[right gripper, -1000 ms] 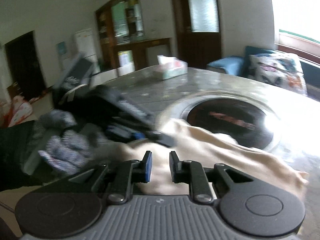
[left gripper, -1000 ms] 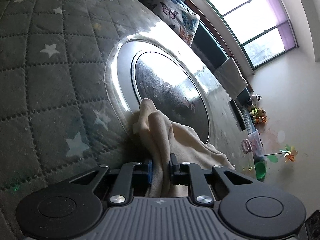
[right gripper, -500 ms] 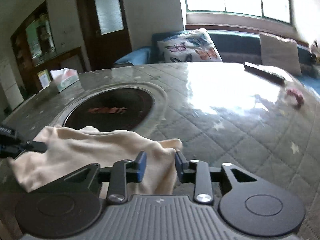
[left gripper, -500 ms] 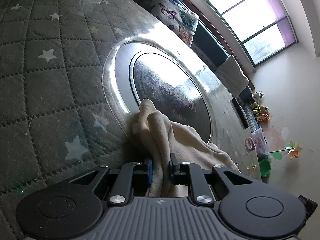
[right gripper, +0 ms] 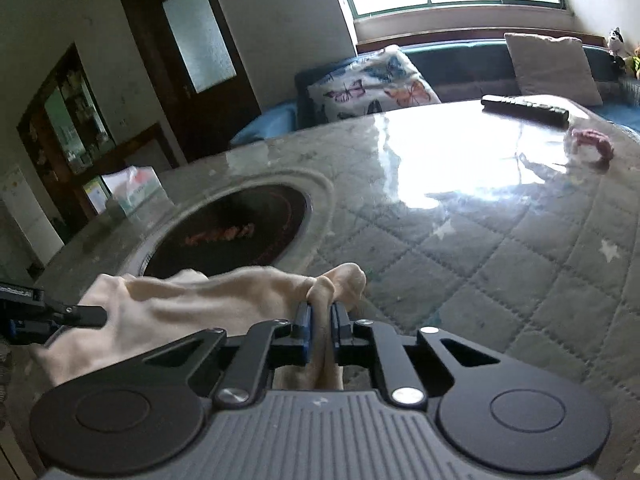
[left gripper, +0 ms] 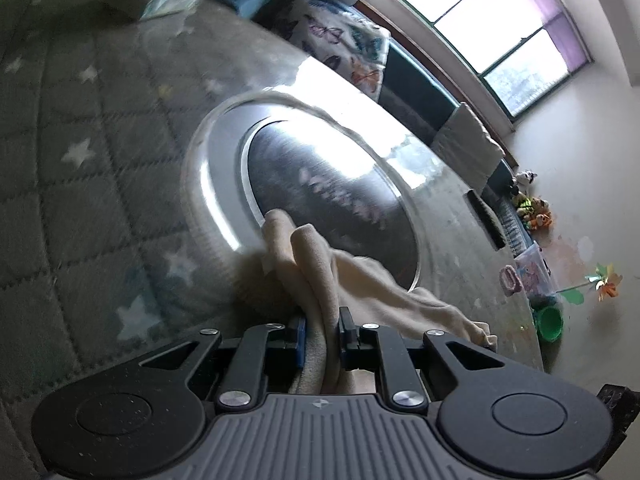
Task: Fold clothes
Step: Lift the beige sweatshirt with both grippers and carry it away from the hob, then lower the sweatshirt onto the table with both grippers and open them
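A cream cloth garment (left gripper: 372, 280) lies bunched on the quilted star-pattern table cover, at the edge of the round black hotplate (left gripper: 332, 200). My left gripper (left gripper: 322, 330) is shut on one bunched end of it. My right gripper (right gripper: 321, 316) is shut on the other end of the garment (right gripper: 208, 300), near the hotplate (right gripper: 232, 232). The left gripper's fingers (right gripper: 72, 314) show at the left edge of the right wrist view, holding the far end of the cloth.
A tissue box (right gripper: 130, 190) stands behind the hotplate. A black remote (right gripper: 524, 108) and a pink hair tie (right gripper: 592, 146) lie at the far right of the table. A butterfly cushion (right gripper: 372, 86) and sofa sit beyond the table edge.
My right gripper has swung right along the cloth and closed on its end; half a second ago its jaws stood open. My left gripper keeps its hold and has lifted slightly.
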`<action>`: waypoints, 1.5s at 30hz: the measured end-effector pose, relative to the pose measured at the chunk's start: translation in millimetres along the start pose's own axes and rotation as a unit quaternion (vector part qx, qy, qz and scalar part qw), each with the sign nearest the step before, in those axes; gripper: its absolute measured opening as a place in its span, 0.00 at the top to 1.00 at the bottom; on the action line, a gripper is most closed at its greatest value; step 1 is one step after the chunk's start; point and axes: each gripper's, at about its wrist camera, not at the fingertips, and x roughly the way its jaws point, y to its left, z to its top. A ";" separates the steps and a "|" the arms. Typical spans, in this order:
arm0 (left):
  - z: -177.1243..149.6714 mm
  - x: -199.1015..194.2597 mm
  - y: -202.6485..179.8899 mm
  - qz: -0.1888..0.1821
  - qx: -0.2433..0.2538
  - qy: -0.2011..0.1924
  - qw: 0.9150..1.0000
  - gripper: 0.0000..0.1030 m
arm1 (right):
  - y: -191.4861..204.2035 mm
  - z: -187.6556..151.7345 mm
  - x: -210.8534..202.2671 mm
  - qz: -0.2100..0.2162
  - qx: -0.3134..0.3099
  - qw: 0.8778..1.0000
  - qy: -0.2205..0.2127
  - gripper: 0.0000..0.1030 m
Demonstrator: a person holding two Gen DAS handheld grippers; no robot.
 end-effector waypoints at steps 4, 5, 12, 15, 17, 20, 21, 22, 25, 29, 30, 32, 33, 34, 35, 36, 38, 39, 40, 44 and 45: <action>7.5 1.0 -28.6 -0.013 0.036 -0.004 0.999 0.85 | -2.1 7.6 -21.4 -0.006 -0.005 1.000 -0.026 0.92; 8.9 3.6 -37.5 -0.017 0.046 -0.004 0.999 0.85 | -3.5 9.6 -26.7 -0.011 -0.008 0.999 -0.032 0.92; 12.5 44.7 -98.4 -0.045 0.090 0.013 0.995 0.85 | -23.0 25.9 -59.9 -0.058 -0.021 0.996 -0.067 0.92; 13.9 64.6 -123.6 -0.054 0.105 0.022 0.993 0.85 | -40.0 36.6 -70.4 -0.086 -0.022 0.993 -0.075 0.92; 14.9 78.0 -140.6 -0.059 0.116 0.027 0.991 0.85 | -51.0 43.7 -75.1 -0.103 -0.022 0.991 -0.080 0.92; 15.5 97.3 -165.8 -0.063 0.135 0.033 0.988 0.85 | -69.0 53.3 -80.8 -0.128 -0.017 0.988 -0.088 0.92; 15.4 103.7 -173.4 -0.064 0.139 0.036 0.987 0.85 | -75.2 55.7 -82.1 -0.135 -0.014 0.987 -0.090 0.92; 15.3 110.5 -181.0 -0.066 0.143 0.040 0.987 0.85 | -81.3 58.0 -83.3 -0.141 -0.011 0.986 -0.092 0.92; 14.2 128.0 -199.6 -0.064 0.159 0.047 0.984 0.85 | -97.6 62.3 -84.3 -0.159 -0.004 0.983 -0.095 0.92; 11.4 147.3 -215.8 -0.060 0.176 0.058 0.981 0.85 | -116.9 63.5 -80.8 -0.177 0.004 0.980 -0.091 0.92; 10.8 151.5 -218.7 -0.059 0.180 0.060 0.980 0.85 | -119.9 63.4 -79.8 -0.180 0.006 0.980 -0.090 0.92; 9.1 158.8 -222.2 -0.053 0.187 0.063 0.979 0.85 | -129.0 62.1 -76.1 -0.186 0.012 0.979 -0.087 0.92; 8.1 162.2 -222.7 -0.050 0.190 0.065 0.978 0.85 | -133.9 61.4 -74.1 -0.189 0.016 0.978 -0.085 0.92; 7.1 165.2 -222.2 -0.048 0.192 0.068 0.978 0.85 | -138.5 60.5 -72.0 -0.192 0.020 0.978 -0.083 0.92; 6.1 168.3 -221.6 -0.044 0.194 0.072 0.977 0.85 | -141.4 58.9 -69.5 -0.194 0.023 0.977 -0.079 0.92; 5.2 171.2 -220.8 -0.040 0.195 0.075 0.977 0.85 | -144.5 57.5 -66.5 -0.196 0.026 0.977 -0.075 0.92; 4.3 175.2 -218.8 -0.031 0.196 0.079 0.977 0.83 | -150.3 54.6 -60.5 -0.201 0.031 0.977 -0.066 0.91; 3.9 175.5 -217.1 -0.026 0.197 0.079 0.977 0.83 | -151.9 53.4 -58.1 -0.205 0.031 0.976 -0.064 0.91; 3.8 174.8 -215.4 -0.020 0.199 0.077 0.977 0.82 | -153.2 52.3 -56.4 -0.210 0.029 0.975 -0.063 0.91; 6.1 171.2 -211.1 -0.004 0.207 0.067 0.976 0.78 | -156.4 50.0 -56.4 -0.216 0.032 0.974 -0.066 0.90; 6.7 169.6 -210.0 -0.002 0.208 0.064 0.976 0.75 | -155.8 49.7 -56.9 -0.217 0.031 0.973 -0.067 0.90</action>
